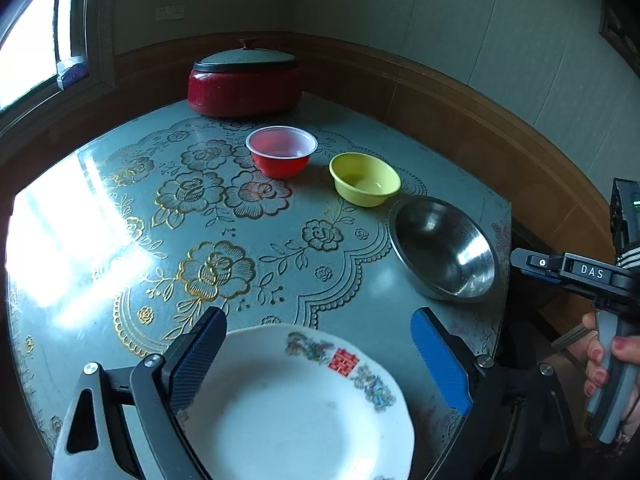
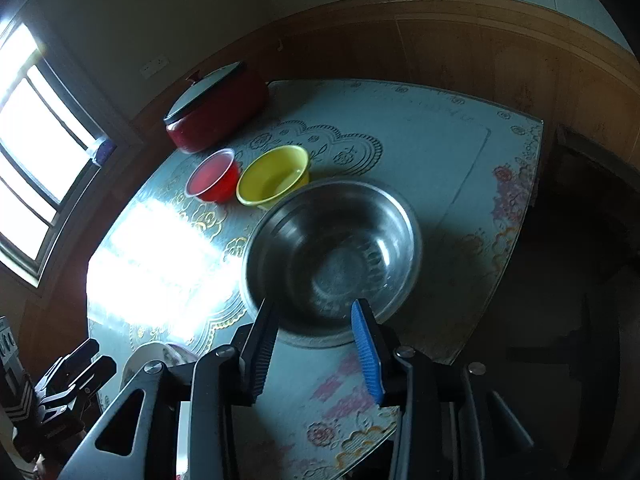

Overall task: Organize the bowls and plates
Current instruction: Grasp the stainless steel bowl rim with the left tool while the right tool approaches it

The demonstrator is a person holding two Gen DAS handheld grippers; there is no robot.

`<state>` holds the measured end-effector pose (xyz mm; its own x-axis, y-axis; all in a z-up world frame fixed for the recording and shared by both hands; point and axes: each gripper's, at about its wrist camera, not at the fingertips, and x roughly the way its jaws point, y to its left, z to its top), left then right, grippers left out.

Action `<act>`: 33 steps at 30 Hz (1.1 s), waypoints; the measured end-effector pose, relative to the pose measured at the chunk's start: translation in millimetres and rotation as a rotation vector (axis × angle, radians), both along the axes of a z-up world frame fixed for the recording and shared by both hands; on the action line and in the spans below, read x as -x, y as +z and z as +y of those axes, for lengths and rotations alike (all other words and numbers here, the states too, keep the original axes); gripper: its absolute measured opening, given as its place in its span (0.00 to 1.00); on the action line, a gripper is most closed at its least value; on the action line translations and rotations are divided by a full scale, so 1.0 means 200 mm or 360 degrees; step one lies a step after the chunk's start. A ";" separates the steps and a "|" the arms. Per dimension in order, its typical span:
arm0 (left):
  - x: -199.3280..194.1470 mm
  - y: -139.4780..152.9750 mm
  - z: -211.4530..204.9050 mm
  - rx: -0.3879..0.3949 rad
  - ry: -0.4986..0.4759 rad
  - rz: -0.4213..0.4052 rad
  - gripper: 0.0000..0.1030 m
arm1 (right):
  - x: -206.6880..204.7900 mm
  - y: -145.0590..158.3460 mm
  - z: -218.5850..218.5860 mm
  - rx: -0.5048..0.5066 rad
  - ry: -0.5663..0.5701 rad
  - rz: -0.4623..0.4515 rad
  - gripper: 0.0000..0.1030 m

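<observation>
Left wrist view: round table under a grey-blue cloth with gold flowers, pushed into a wood-panelled corner, bright window glare across its left side; red pot with a grey lid at the far edge; steel bowl near the right edge, upright and empty; white plate with a red emblem and coloured figures on its rim, flat on the near edge of the table; yellow bowl just beyond the steel one, apart from it; red plastic bowl to its left, close but not touching; left gripper spread wide over the plate, black pad off the plate's left rim, blue pad clear of the right rim, gripping nothing; a hand with red nails on the other tool's handle at far right.

Right wrist view: same steel bowl straight ahead; right gripper partly open, near rim of the bowl seen between the tips, pads not pressing on it, nothing held; plate's edge visible lower left beside the left tool.
</observation>
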<state>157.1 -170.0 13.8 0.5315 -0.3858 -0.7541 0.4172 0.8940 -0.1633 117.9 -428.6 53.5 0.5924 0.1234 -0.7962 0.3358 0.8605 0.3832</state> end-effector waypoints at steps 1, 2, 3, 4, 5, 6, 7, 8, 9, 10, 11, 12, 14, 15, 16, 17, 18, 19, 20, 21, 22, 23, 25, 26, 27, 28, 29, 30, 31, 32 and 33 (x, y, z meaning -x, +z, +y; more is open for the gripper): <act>-0.02 0.00 -0.04 -0.0001 -0.0008 0.0005 0.94 | -0.02 -0.01 -0.04 0.0014 -0.0022 0.0007 0.39; -0.05 0.01 -0.07 0.0002 -0.0019 0.0014 0.96 | -0.03 -0.01 -0.08 0.0021 -0.0035 0.0007 0.39; -0.08 0.01 -0.10 0.0004 -0.0025 0.0024 0.97 | -0.05 -0.02 -0.12 0.0028 -0.0043 0.0005 0.39; -0.11 0.00 -0.14 0.0002 -0.0029 0.0036 0.98 | -0.08 -0.04 -0.16 0.0040 -0.0057 0.0019 0.39; -0.14 0.00 -0.18 0.0003 -0.0039 0.0058 0.98 | -0.10 -0.05 -0.19 0.0050 -0.0074 0.0039 0.39; -0.17 -0.02 -0.21 0.0009 -0.0048 0.0083 0.98 | -0.12 -0.07 -0.22 0.0047 -0.0081 0.0046 0.39; -0.20 -0.03 -0.24 0.0007 -0.0049 0.0105 0.98 | -0.13 -0.09 -0.25 0.0045 -0.0085 0.0050 0.39; -0.23 -0.05 -0.28 0.0005 -0.0048 0.0127 0.98 | -0.15 -0.11 -0.28 0.0045 -0.0096 0.0064 0.39; -0.27 -0.06 -0.31 0.0003 -0.0041 0.0149 0.98 | -0.17 -0.13 -0.31 0.0038 -0.0105 0.0076 0.39; -0.30 -0.08 -0.35 -0.0005 -0.0029 0.0169 0.98 | -0.19 -0.15 -0.34 0.0024 -0.0103 0.0081 0.39; -0.33 -0.10 -0.38 -0.0010 -0.0023 0.0187 0.98 | -0.21 -0.18 -0.36 0.0011 -0.0102 0.0094 0.39; -0.35 -0.11 -0.41 -0.0010 -0.0030 0.0203 0.98 | -0.23 -0.21 -0.38 0.0002 -0.0107 0.0112 0.39; -0.39 -0.15 -0.48 -0.0044 -0.0035 0.0234 0.97 | -0.27 -0.26 -0.42 -0.0034 -0.0102 0.0134 0.39; -0.41 -0.17 -0.52 -0.0056 -0.0046 0.0249 0.97 | -0.29 -0.29 -0.44 -0.0055 -0.0102 0.0150 0.39; -0.43 -0.19 -0.55 -0.0064 -0.0059 0.0264 0.97 | -0.30 -0.31 -0.45 -0.0079 -0.0101 0.0156 0.39; -0.44 -0.21 -0.58 -0.0082 -0.0063 0.0272 0.94 | -0.32 -0.33 -0.47 -0.0110 -0.0093 0.0150 0.39; -0.46 -0.23 -0.62 -0.0102 -0.0075 0.0280 0.94 | -0.33 -0.35 -0.47 -0.0140 -0.0082 0.0146 0.39; -0.47 -0.26 -0.65 -0.0118 -0.0099 0.0288 0.94 | -0.34 -0.36 -0.48 -0.0161 -0.0074 0.0149 0.39; -0.48 -0.28 -0.68 -0.0143 -0.0116 0.0294 0.93 | -0.35 -0.38 -0.48 -0.0182 -0.0066 0.0149 0.39; -0.49 -0.29 -0.70 -0.0163 -0.0128 0.0301 0.91 | -0.36 -0.39 -0.49 -0.0205 -0.0057 0.0149 0.39; -0.50 -0.32 -0.72 -0.0177 -0.0141 0.0313 0.88 | -0.37 -0.41 -0.49 -0.0222 -0.0052 0.0154 0.39; -0.51 -0.34 -0.73 -0.0188 -0.0150 0.0329 0.86 | -0.37 -0.42 -0.49 -0.0238 -0.0049 0.0157 0.39; -0.52 -0.37 -0.75 -0.0202 -0.0146 0.0365 0.80 | -0.39 -0.44 -0.48 -0.0264 -0.0029 0.0154 0.39; -0.53 -0.38 -0.76 -0.0200 -0.0150 0.0377 0.76 | -0.39 -0.45 -0.47 -0.0270 -0.0016 0.0159 0.39; -0.54 -0.39 -0.77 -0.0206 -0.0155 0.0386 0.73 | -0.40 -0.46 -0.47 -0.0273 -0.0003 0.0165 0.39; -0.54 -0.40 -0.78 -0.0219 -0.0157 0.0395 0.67 | -0.41 -0.46 -0.46 -0.0277 0.0009 0.0165 0.39; -0.54 -0.41 -0.79 -0.0230 -0.0165 0.0400 0.59 | -0.41 -0.47 -0.45 -0.0277 0.0020 0.0162 0.39; -0.54 -0.42 -0.80 -0.0243 -0.0178 0.0404 0.56 | -0.41 -0.47 -0.44 -0.0274 0.0027 0.0159 0.36; -0.54 -0.43 -0.81 -0.0259 -0.0188 0.0408 0.50 | -0.42 -0.47 -0.44 -0.0272 0.0035 0.0160 0.31; -0.54 -0.44 -0.82 -0.0272 -0.0194 0.0408 0.45 | -0.42 -0.48 -0.43 -0.0278 0.0045 0.0164 0.29; -0.54 -0.45 -0.82 -0.0278 -0.0200 0.0408 0.41 | -0.42 -0.49 -0.43 -0.0284 0.0050 0.0169 0.27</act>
<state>264.8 -334.4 -75.5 0.2724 -0.2894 -0.9176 0.4914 0.8618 -0.1259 201.9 -513.7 -43.7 0.5002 0.2853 -0.8176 0.3562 0.7928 0.4945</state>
